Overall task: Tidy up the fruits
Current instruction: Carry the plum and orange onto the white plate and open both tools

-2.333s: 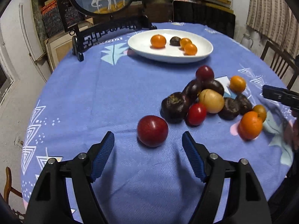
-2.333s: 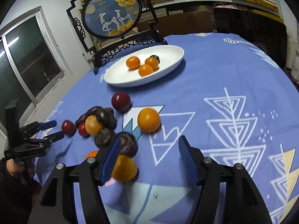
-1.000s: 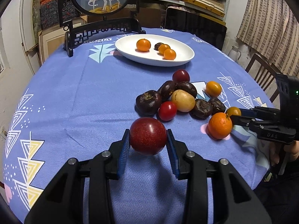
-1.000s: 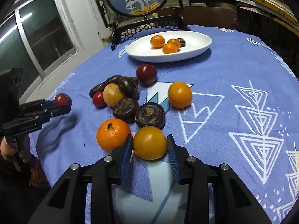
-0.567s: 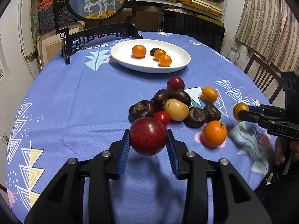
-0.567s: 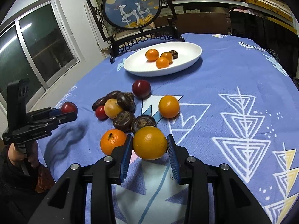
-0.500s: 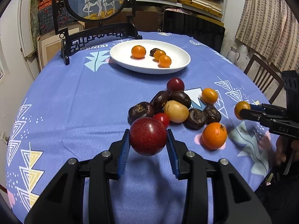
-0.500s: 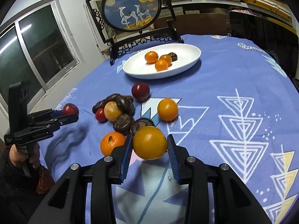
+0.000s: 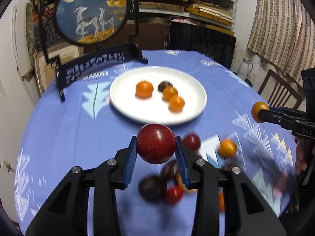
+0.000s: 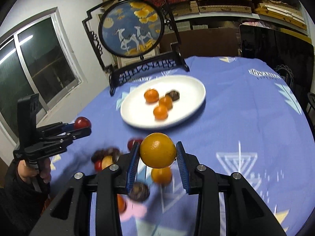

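Red plum [image 9: 156, 146] clamped between the blue pads of the left gripper [image 9: 156, 157], held clear above the blue tablecloth [image 9: 69, 129]. Orange [image 10: 158, 150] pinched the same way in the right gripper [image 10: 158, 161], also off the cloth.

White plate [image 9: 189, 116] sits at 12 o'clock from both held fruits, near the far side of the table. On it: three small oranges [image 9: 144, 88] and one dark fruit [image 9: 164, 85], grouped toward the plate's centre.

Loose fruit on the cloth lies below and behind the held pieces, blurred: a second red plum [image 9: 191, 142] at 3 o'clock of the held plum, a small orange [image 9: 227, 148] further out at 3 o'clock, dark brown fruits [image 9: 152, 187] and a small red one [image 9: 174, 195] at 6 o'clock.

In the left wrist view the right gripper comes in at 3 o'clock with its orange showing at the tips; in the right wrist view the left gripper comes in at 9 o'clock, a hand [image 10: 42, 170] on its grip.

Round painted screen on a black stand [image 9: 90, 11] stands behind the plate, 11 o'clock.
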`<state>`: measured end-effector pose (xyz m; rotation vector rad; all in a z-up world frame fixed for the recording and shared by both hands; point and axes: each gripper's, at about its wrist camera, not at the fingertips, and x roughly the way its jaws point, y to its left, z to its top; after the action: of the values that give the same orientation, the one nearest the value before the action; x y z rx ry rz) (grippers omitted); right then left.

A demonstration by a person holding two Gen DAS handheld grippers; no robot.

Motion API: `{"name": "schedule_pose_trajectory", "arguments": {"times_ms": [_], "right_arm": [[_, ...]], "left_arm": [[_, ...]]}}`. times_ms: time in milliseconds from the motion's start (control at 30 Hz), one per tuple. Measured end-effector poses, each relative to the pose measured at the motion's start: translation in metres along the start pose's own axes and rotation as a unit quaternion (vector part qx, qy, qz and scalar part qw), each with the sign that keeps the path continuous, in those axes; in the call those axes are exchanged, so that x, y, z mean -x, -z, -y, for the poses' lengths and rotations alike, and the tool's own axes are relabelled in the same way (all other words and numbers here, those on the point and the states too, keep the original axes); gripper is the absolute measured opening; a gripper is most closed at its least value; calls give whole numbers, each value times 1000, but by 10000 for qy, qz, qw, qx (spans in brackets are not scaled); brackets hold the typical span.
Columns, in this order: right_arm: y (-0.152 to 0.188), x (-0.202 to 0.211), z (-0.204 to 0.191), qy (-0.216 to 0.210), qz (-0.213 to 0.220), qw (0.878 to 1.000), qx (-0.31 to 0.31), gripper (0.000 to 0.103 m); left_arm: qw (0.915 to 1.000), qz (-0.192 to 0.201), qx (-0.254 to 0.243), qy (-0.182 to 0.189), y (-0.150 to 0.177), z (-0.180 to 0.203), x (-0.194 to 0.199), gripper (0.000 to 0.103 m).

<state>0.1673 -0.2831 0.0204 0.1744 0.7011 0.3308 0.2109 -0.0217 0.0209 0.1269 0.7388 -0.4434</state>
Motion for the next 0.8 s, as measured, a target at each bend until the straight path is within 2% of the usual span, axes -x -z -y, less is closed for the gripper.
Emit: {"name": "schedule_pose_trajectory", "arguments": {"times_ms": [233,400,533,600,633,667,800], "right_arm": [[-44,-51,18,-45,-78,9997,-246,38],[-62,-99,19,47,-285,9993,-223,38],[-66,-123,21,101,-369,9990,-244,38],[-67,-126,22,103,-331,9991,-251,39],[-67,-125,22,115,-267,9993,-252,47],[-66,-121,21,131,-204,9994,-246,50],[-62,-101,16,219,-90,9996,-143,50]], "left_arm": [[9997,-211,-34,87,-40,2,-61,37],[9988,-492,50,60,-52,-1,-105,37],[9980,-629,63,-20,-51,-3,-124,38],[9982,-578,125,-68,-51,-5,-123,50],[9985,-506,186,-108,-50,-8,-118,62],[9989,-382,249,-142,-50,-10,-110,68],[9995,-127,246,-116,-47,-10,-78,68]]}}
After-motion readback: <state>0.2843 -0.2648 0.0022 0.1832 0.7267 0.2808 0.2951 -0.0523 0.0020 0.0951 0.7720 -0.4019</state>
